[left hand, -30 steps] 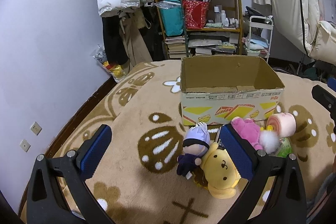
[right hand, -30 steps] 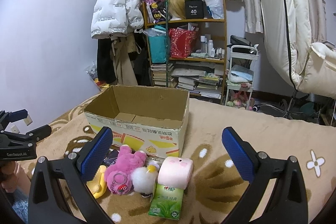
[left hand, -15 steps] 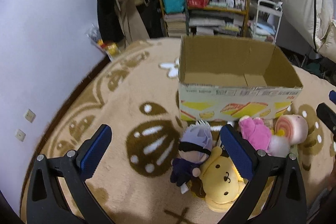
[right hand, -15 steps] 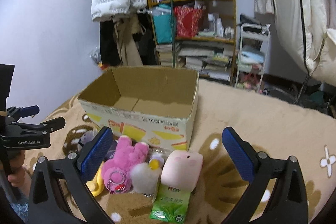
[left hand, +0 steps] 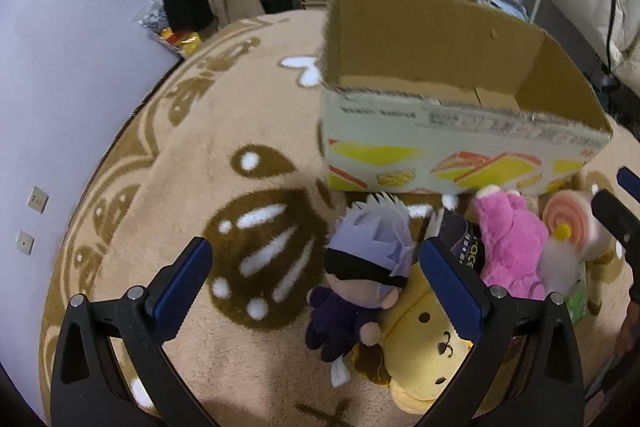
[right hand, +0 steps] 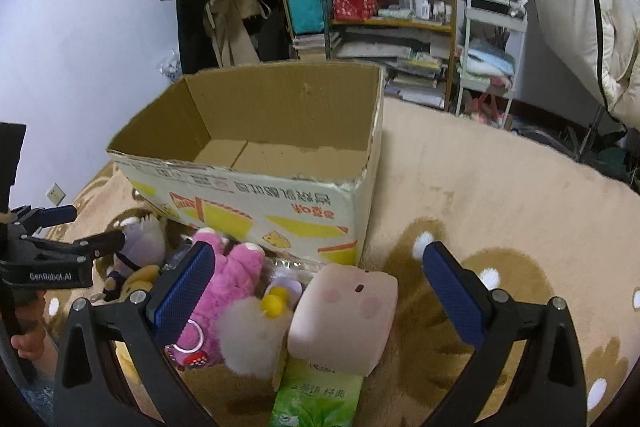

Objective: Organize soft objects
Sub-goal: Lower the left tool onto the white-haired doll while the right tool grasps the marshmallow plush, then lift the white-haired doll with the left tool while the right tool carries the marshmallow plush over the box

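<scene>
- Crowding is the main hazard: the purple-haired doll (left hand: 370, 263) lies on the yellow bear plush (left hand: 424, 343), touching it, so the left tongs (left hand: 316, 291), spread wide and holding nothing above the pair, could pinch both or drag the bear when lifting one.
- The right tongs (right hand: 316, 291) also stand apart and empty over the pink pillow-shaped plush (right hand: 344, 319), which rests on a green tissue pack (right hand: 316, 399); a deep bite could catch the pack, which may not belong with the soft things.
- Soft fur gives under pressure, so a shallow grip on the pink bear (right hand: 224, 291) or the white pom-pom toy (right hand: 250, 331) could slip on the way up.
- All the toys sit on the carpet (left hand: 224, 131) against the printed near wall of the empty cardboard box (right hand: 256, 131); a low carry could knock that wall and shove the box.
- The two tongs work close together, so a clash is possible.
- A dark packet (left hand: 460, 247) between the doll and the pink bear is half hidden, and I cannot read it.
- The left view is blurred, and the green pack is cut off at the frame edge.
</scene>
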Demonstrator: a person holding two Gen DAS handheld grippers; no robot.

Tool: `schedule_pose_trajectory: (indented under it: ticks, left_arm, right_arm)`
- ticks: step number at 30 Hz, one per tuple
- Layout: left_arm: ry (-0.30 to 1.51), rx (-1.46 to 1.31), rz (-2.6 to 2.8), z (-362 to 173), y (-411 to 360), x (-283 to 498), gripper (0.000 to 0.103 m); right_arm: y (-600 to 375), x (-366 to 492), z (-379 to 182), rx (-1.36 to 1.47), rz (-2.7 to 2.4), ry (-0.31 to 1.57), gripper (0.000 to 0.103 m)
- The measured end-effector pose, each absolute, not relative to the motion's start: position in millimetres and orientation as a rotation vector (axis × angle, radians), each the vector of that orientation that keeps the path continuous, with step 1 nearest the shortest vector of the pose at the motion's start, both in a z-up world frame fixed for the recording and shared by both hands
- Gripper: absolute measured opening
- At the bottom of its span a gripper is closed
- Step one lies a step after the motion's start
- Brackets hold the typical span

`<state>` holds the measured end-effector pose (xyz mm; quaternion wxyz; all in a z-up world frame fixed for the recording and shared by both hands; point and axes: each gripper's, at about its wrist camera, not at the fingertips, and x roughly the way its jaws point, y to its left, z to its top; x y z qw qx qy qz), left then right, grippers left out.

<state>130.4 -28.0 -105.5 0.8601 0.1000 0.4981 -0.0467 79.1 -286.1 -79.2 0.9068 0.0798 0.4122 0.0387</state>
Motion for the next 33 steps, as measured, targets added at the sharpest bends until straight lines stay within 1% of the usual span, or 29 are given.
schedule_pose_trajectory:
  ticks: [3, 5, 7, 10, 14, 16, 17, 20, 23, 25, 26, 27, 28, 33]
  left_arm:
    - [1.061, 0.236, -0.110, -115, -34, 133, 0.102]
    - [1.080, 0.235, -0.108, -121, -34, 136, 0.102]
    - [1.102, 0.218, -0.105, -127, -31, 140, 0.102]
    - [1.136, 0.198, -0.109, -134, -30, 145, 0.102]
    - [1.152, 0.195, -0.132, -139, -33, 148, 0.102]
    - [1.158, 0.195, -0.141, -141, -33, 148, 0.102]
    - [1.169, 0.193, -0.141, -143, -33, 149, 0.102]
    - [1.202, 0.138, -0.174, -147, -30, 151, 0.095]
    - [1.208, 0.107, -0.204, -146, -28, 149, 0.084]
    - [1.211, 0.100, -0.227, -147, -28, 148, 0.073]
    - [1.211, 0.097, -0.240, -147, -29, 146, 0.069]
    - [1.208, 0.097, -0.256, -146, -30, 145, 0.060]
    - [1.204, 0.098, -0.271, -146, -33, 143, 0.054]
    - [1.194, 0.112, -0.271, -144, -36, 140, 0.052]
  right_arm:
    - [-291, 84, -89, 0.185, 0.076, 0.877, 0.100]
    - [-296, 87, -98, 0.220, 0.071, 0.906, 0.096]
    - [-301, 90, -109, 0.257, 0.068, 0.950, 0.083]
    - [-306, 93, -120, 0.275, 0.046, 0.997, 0.078]
    - [-311, 96, -131, 0.320, 0.051, 1.035, 0.077]
    - [-311, 97, -136, 0.329, 0.062, 1.054, 0.071]
    - [-311, 97, -137, 0.327, 0.061, 1.059, 0.070]
    - [-309, 96, -137, 0.319, 0.065, 1.065, 0.068]
    - [-309, 95, -137, 0.318, 0.068, 1.072, 0.067]
    - [-307, 95, -138, 0.301, 0.073, 1.076, 0.067]
    - [-307, 95, -138, 0.295, 0.074, 1.078, 0.066]
    - [-306, 95, -138, 0.293, 0.077, 1.079, 0.063]
    - [-306, 95, -138, 0.293, 0.076, 1.080, 0.062]
    - [-309, 93, -136, 0.312, 0.073, 1.078, 0.054]
